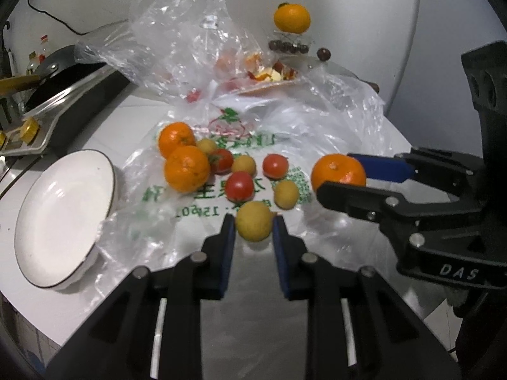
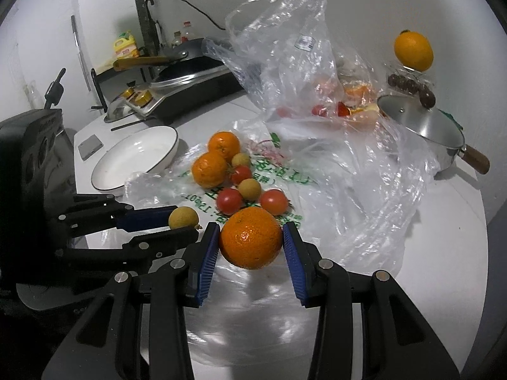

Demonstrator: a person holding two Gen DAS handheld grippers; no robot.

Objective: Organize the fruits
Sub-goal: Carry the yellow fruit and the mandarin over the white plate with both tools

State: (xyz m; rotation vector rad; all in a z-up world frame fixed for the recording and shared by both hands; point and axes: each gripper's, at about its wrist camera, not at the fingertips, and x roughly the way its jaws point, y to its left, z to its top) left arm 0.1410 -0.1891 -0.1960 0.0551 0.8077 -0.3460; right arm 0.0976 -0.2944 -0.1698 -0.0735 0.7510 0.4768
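Note:
My left gripper [image 1: 253, 221] is shut on a small yellow fruit [image 1: 254, 221], lifted just above the plastic bag; the same yellow fruit [image 2: 183, 218] and left gripper [image 2: 182, 223] show at the left of the right wrist view. My right gripper [image 2: 251, 237] is shut on an orange [image 2: 251, 237], also seen as the orange [image 1: 338, 172] in the right gripper [image 1: 336, 174] in the left wrist view. On the flattened printed bag [image 1: 196, 202] lie two oranges [image 1: 187, 168], three small tomatoes [image 1: 240, 186] and several small yellow fruits [image 1: 286, 194]. An empty white plate [image 1: 60, 218] sits to the left.
A crumpled clear bag [image 1: 177, 31] with fruit scraps stands behind. Another orange [image 1: 292, 17] rests on a clear box of dark fruits [image 1: 288, 46]. A steel pot [image 2: 424, 129] with a wooden handle is at the right, a stove with a pan [image 2: 190, 76] at the back left.

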